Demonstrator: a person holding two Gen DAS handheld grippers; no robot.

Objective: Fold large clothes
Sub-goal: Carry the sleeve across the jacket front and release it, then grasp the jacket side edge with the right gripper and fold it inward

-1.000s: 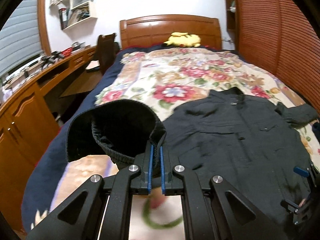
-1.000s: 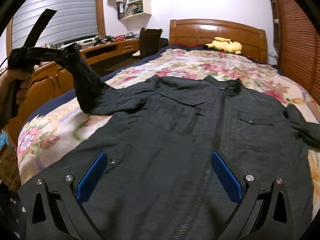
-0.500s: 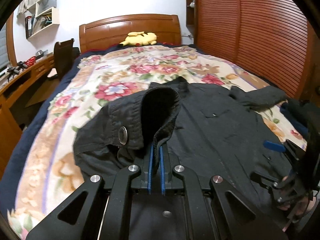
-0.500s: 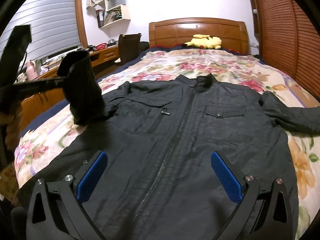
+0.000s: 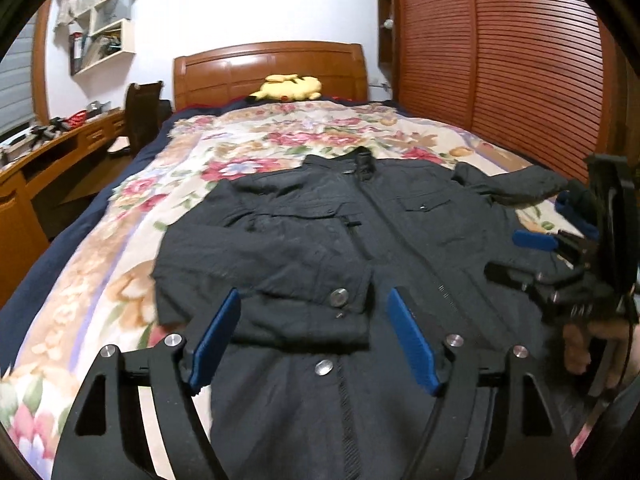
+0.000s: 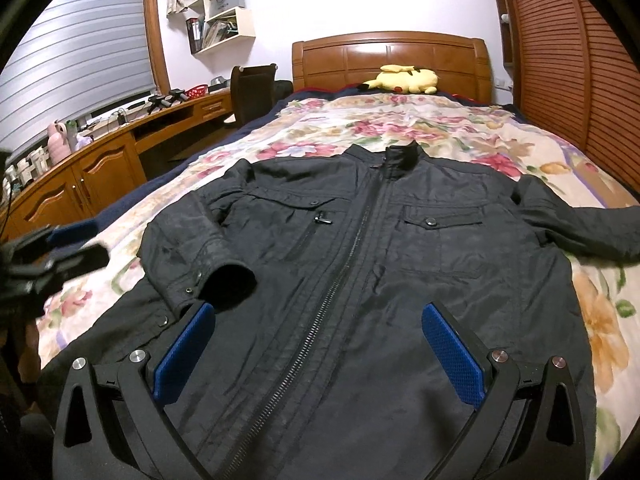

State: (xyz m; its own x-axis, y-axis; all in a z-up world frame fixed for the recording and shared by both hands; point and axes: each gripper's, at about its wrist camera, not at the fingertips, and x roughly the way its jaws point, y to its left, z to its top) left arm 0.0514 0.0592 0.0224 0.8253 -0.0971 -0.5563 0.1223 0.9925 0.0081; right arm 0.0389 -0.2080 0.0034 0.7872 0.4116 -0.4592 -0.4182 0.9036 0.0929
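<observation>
A large black zip jacket lies front up on the flowered bedspread, collar toward the headboard; it also shows in the right wrist view. Its left sleeve is folded across the chest, cuff near the zipper. Its right sleeve lies spread out to the side. My left gripper is open and empty just above the folded cuff. My right gripper is open and empty over the jacket's lower front, and shows at the right edge of the left wrist view.
A yellow plush toy lies by the wooden headboard. A wooden desk and chair stand along the bed's left side. A slatted wooden wardrobe runs along the right.
My left gripper carried the left sleeve across onto the jacket's chest, then opened and let it go. My right gripper stayed open over the lower front.
</observation>
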